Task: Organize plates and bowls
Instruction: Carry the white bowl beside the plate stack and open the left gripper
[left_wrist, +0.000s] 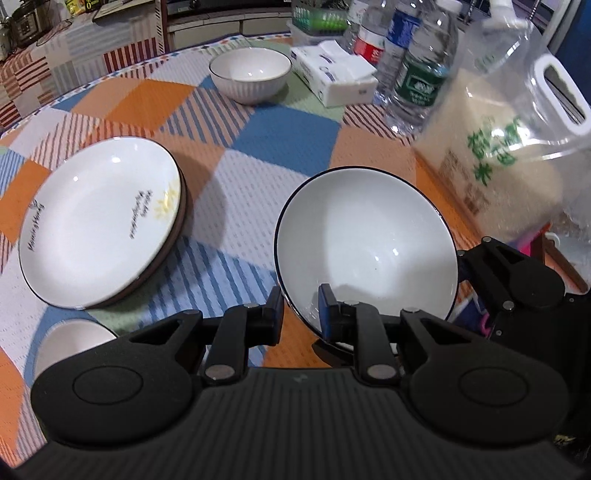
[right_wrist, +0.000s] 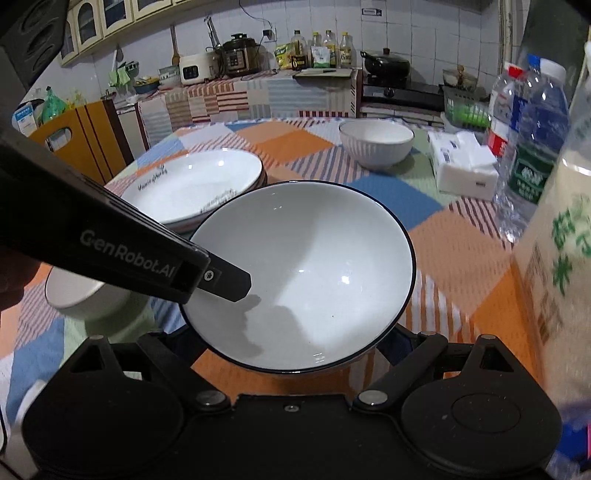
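Note:
A white bowl with a dark rim (left_wrist: 365, 243) is held above the table, tilted. My left gripper (left_wrist: 301, 312) is shut on its near rim, one finger inside and one outside. In the right wrist view the same bowl (right_wrist: 303, 269) fills the middle, with the left gripper's finger (right_wrist: 225, 278) reaching over its left rim. My right gripper's fingertips are hidden under the bowl; its arms stand wide apart. A white plate (left_wrist: 99, 218) lies stacked on a brown plate at left. A ribbed white bowl (left_wrist: 249, 74) stands at the far side. Another white bowl (left_wrist: 70, 343) sits at near left.
The table has a checked cloth (left_wrist: 258, 147). A tissue pack (left_wrist: 332, 77), water bottles (left_wrist: 421, 70) and a big clear jug of rice (left_wrist: 498, 147) crowd the right side. A kitchen counter with appliances (right_wrist: 236, 55) is behind.

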